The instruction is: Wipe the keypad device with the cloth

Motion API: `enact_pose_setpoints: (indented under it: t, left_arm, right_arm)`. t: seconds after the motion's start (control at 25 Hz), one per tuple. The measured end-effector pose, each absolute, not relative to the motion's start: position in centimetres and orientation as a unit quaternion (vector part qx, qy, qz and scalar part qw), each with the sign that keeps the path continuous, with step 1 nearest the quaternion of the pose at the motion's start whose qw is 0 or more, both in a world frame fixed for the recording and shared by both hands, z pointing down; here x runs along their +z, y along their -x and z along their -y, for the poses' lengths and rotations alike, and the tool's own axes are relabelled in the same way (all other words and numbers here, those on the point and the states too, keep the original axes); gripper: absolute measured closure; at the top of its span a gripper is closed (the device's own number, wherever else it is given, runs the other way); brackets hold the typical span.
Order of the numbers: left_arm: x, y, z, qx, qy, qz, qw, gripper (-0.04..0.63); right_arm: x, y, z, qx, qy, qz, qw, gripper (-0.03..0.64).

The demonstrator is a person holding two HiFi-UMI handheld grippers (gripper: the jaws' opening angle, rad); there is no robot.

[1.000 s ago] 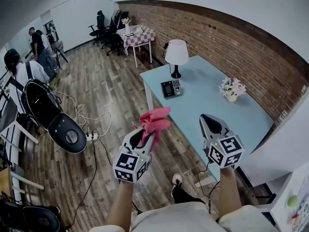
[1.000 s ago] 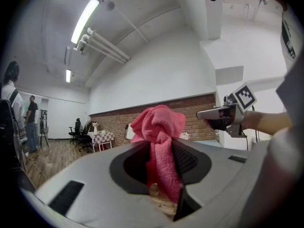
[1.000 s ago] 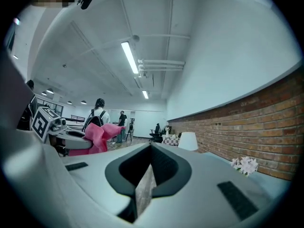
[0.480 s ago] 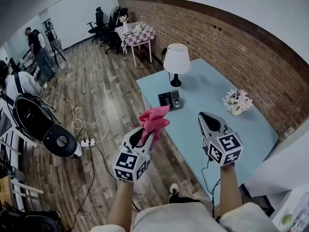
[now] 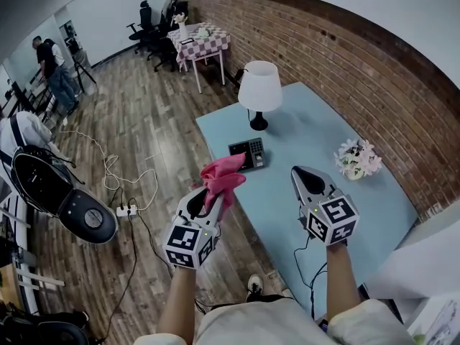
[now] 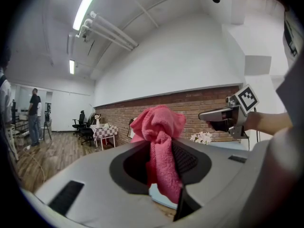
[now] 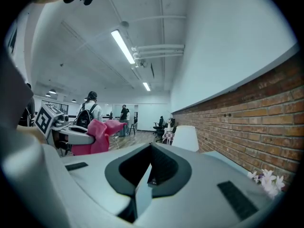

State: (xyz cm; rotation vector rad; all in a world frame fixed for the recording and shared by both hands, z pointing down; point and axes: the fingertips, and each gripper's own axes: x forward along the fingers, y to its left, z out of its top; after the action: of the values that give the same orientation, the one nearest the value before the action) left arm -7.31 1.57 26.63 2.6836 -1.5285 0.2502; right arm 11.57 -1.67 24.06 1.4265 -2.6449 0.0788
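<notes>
Office rm: swivel chairs (image 5: 149, 21), strip lights (image 6: 88, 6).

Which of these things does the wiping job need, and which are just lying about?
Needed: pink cloth, clamped in the left gripper; keypad device on the blue table.
Lying about: lamp, flowers, power strip on the floor, checked table.

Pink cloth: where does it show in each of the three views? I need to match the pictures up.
Head view: pink cloth just left of centre.
Left gripper view: pink cloth dead centre, close to the camera.
Right gripper view: pink cloth at left, mid-height.
Shared landmark: brick wall, in all three.
</notes>
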Motion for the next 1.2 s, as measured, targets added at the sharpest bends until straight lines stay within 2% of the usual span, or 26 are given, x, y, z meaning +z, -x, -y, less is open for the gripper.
enact_pose_setpoints:
  t: [0.72,1.2]
  left_arm:
    - [30.1,6.6,10.3,0.091,-0.856,0.508,0.041,0.448]
    - [35.7,6.6,21.0,0.093,-0.861,0.495,0.074,0.448]
  right_arm:
    - [30.5,-11.9,11.8,0.071,-0.45,0.885,0.094,0.607]
    - [35.9,-10.0,19.8,0.09,-0.457,0.878,0.112,0.606]
